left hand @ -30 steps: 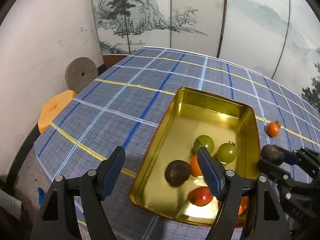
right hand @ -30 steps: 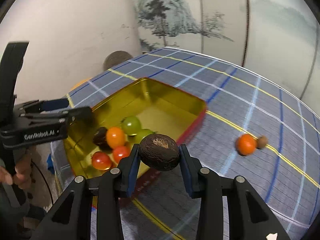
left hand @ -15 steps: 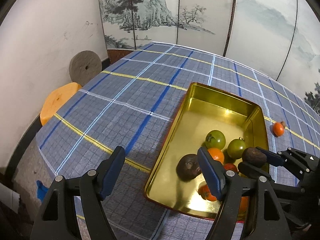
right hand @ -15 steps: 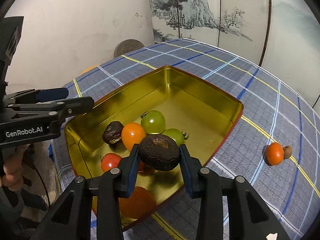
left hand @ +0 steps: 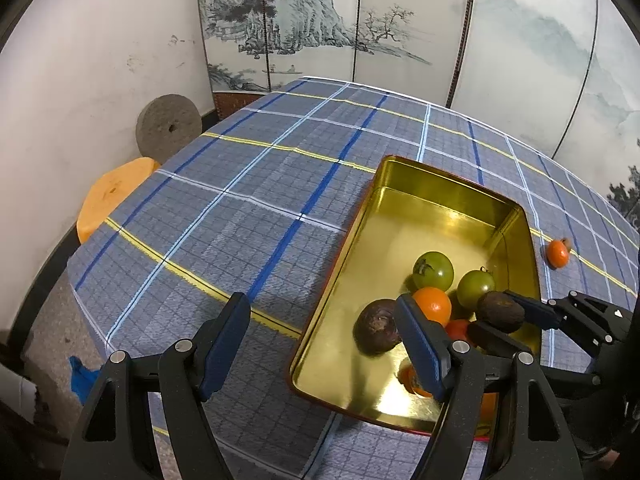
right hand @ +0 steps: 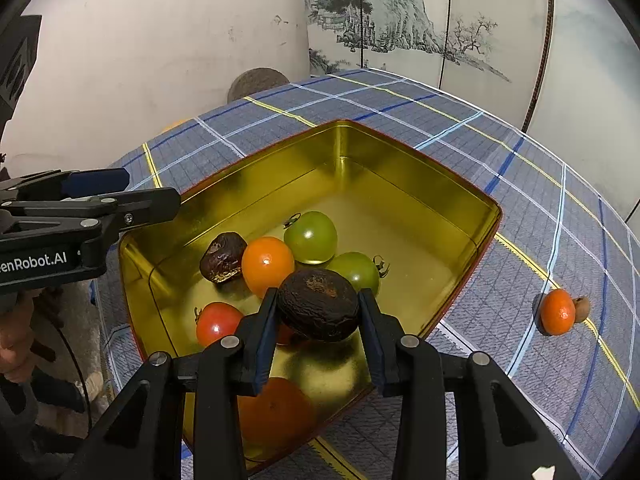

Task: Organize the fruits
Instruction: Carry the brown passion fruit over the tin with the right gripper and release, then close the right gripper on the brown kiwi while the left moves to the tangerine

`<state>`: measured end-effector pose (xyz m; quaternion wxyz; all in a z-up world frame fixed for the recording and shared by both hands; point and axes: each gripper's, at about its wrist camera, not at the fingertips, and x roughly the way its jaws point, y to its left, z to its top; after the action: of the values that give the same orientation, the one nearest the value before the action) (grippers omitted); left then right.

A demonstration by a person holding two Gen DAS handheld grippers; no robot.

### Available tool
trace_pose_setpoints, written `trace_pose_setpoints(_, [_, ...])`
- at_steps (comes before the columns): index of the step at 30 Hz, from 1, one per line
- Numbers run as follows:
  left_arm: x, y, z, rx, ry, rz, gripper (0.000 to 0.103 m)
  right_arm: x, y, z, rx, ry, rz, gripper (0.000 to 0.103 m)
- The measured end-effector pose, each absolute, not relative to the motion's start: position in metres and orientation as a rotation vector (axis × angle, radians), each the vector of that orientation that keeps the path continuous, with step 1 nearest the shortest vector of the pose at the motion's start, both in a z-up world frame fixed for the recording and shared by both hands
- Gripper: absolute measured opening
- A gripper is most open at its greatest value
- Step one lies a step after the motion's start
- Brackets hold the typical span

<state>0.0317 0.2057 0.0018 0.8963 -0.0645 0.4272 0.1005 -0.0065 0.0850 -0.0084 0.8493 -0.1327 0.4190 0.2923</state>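
Note:
A gold tin [right hand: 416,168] [left hand: 448,184] sits on the blue plaid tablecloth. It holds two green tomatoes [right hand: 311,237], an orange fruit [right hand: 267,266], a dark wrinkled fruit [right hand: 223,257] [left hand: 378,326] and red tomatoes [right hand: 216,322]. My right gripper [right hand: 319,312] is shut on another dark wrinkled fruit [right hand: 318,304] [left hand: 500,312], held over the tin's near half. My left gripper [left hand: 322,332] hangs open and empty over the tin's left rim. A small orange fruit [right hand: 557,312] [left hand: 558,253] with a brown nut [right hand: 581,308] beside it lies on the cloth, right of the tin.
A grey round stone [left hand: 168,128] and an orange stool [left hand: 114,196] stand by the white wall beyond the table's left edge. A painted folding screen [left hand: 360,24] closes off the back. A hand [right hand: 16,344] holds the left gripper.
My right gripper has carried the dark fruit from outside the tin's near right wall to above the fruits inside it. The left gripper has barely shifted.

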Motion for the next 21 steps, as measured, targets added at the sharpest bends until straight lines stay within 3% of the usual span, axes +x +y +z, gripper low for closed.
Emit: trace_pose_setpoints(21, [0.0309,0.2004,0.0006,-0.145,0.887,0.203,0.075,-0.0069,0.0835,-0.0064,-0.268,0.872,0.62,0.038])
